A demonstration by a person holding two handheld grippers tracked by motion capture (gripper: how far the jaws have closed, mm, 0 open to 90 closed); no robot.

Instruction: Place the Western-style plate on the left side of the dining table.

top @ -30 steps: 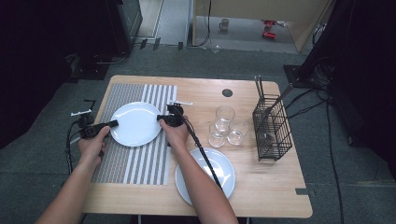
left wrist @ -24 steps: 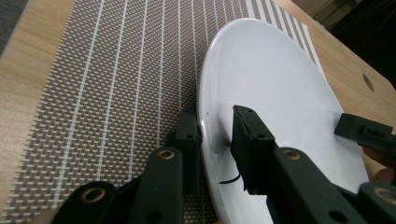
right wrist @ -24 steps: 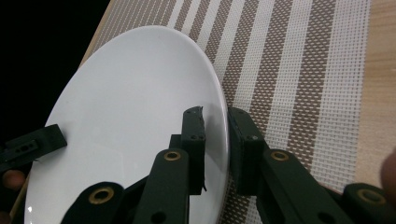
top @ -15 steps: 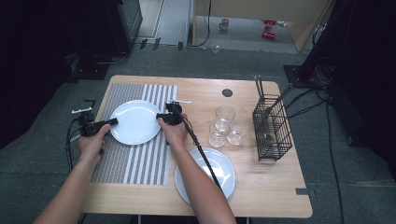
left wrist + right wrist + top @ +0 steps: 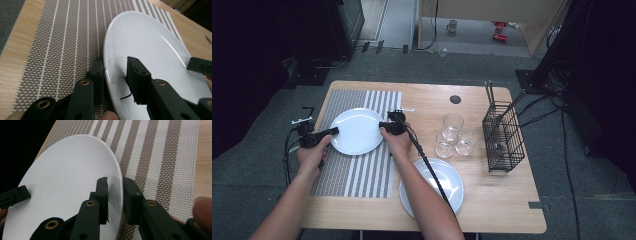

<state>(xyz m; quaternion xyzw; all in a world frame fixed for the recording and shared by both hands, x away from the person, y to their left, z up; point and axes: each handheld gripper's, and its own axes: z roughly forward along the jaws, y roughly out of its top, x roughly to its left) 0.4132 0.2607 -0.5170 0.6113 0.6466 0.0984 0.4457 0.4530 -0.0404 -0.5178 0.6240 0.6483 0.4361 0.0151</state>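
Plate [image 5: 357,131] sits on the striped mat [image 5: 357,170], left gripper [image 5: 115,77] and right gripper [image 5: 115,195] straddling its opposite rims. Left fingers [image 5: 136,80] have just been opening, rim between them with a gap; right fingers look loose too. Risk: plate slips back if lifted before both pinch, or slides toward the glasses [image 5: 454,135]
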